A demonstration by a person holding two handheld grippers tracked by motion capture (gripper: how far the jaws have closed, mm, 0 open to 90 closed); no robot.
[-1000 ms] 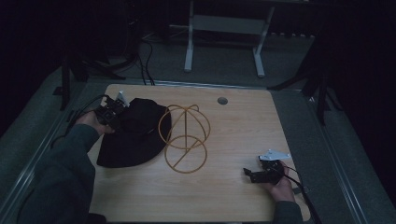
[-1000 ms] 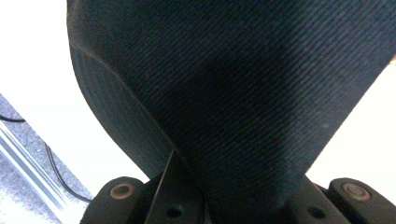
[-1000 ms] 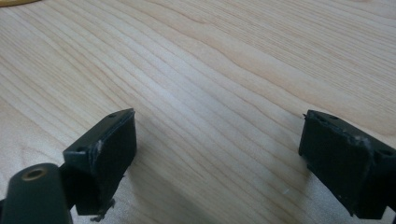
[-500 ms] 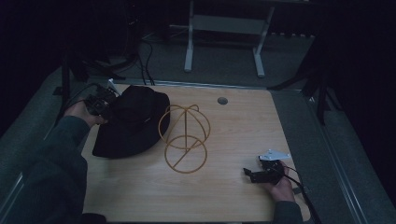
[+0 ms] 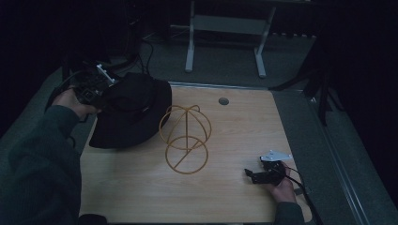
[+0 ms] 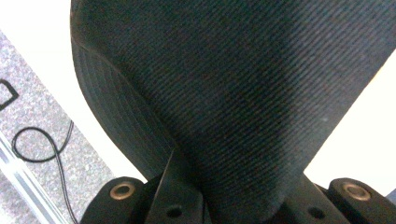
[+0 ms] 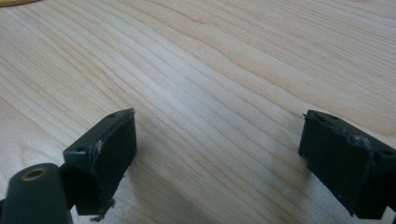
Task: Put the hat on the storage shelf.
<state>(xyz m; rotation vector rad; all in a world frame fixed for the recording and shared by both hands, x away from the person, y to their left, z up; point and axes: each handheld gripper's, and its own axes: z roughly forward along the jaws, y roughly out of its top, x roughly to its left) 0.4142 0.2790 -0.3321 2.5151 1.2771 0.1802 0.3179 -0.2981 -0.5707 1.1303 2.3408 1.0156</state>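
Observation:
A black brimmed hat (image 5: 129, 110) hangs lifted over the table's back left corner, with my left gripper (image 5: 96, 89) shut on its brim. In the left gripper view the hat's dark cloth (image 6: 224, 93) is pinched between the jaws and drapes over them. A gold wire hat stand (image 5: 185, 138) with a round base ring stands upright at the table's middle, just right of the hat. My right gripper (image 5: 256, 176) rests low at the front right, held by a hand. The right gripper (image 7: 219, 154) has its jaws wide apart over bare wood, nothing between them.
The wooden table (image 5: 234, 136) has a round cable hole (image 5: 224, 101) near its back edge. A metal frame with two legs (image 5: 225, 42) stands on the floor behind the table. Cables (image 6: 42, 149) lie on the grey floor to the left.
My left gripper has lifted the hat's brim and drawn it up and back toward the left rear corner. The hat has risen off the table. The right gripper has stayed still.

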